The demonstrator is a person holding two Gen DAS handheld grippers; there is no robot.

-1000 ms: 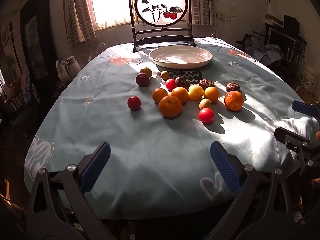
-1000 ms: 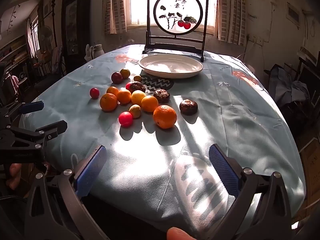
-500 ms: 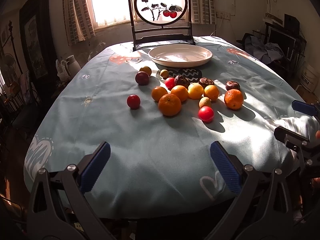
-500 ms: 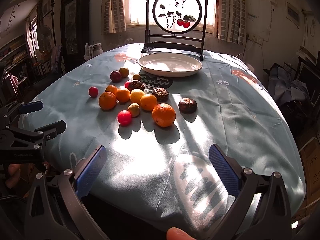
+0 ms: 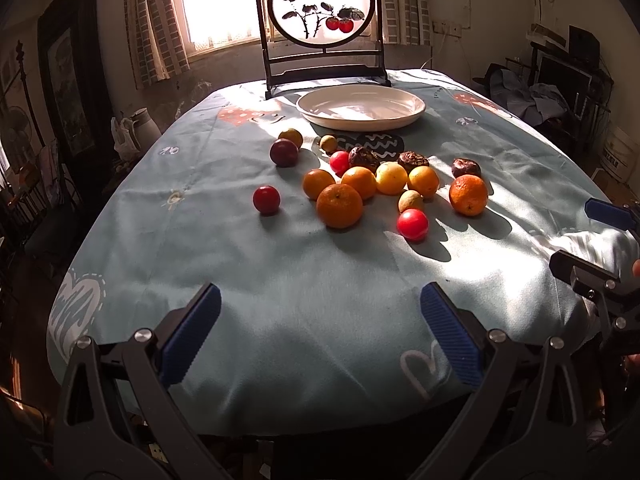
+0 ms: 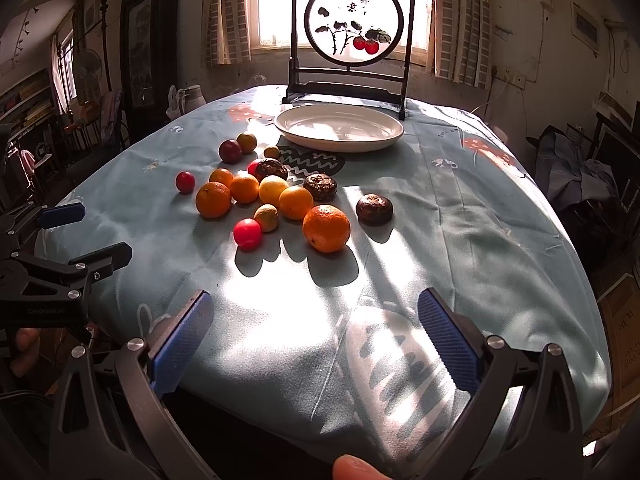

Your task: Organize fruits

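Both grippers have crept slightly nearer the fruit than a second ago, so the spread sits a touch lower in each view. Left gripper (image 5: 320, 330) and right gripper (image 6: 316, 330) hang over the near table edge, jaws wide apart, holding nothing.

Scattered fruit lies mid-table: a large orange (image 5: 339, 205) at the front of the cluster, another orange (image 6: 326, 228) off to the right side, a glossy red fruit (image 6: 247, 233) nearest the grippers, a lone red one (image 5: 266, 199) to the left, a yellow fruit (image 5: 391, 177) among smaller oranges, a dark plum (image 5: 283, 152) further back, and three wrinkled dark brown fruits, one (image 6: 374, 209) set apart on the right. All sit short of the white plate (image 5: 412, 114), which holds nothing.

Pale blue tablecloth (image 5: 200, 240) with heart prints covers the round table, striped by hard sunlight. Behind the plate stands a dark-framed round screen (image 6: 351, 24) painted with red fruit and Chinese characters I cannot read. Curtained windows glow beyond; a white jug (image 5: 146, 128) stands at left.
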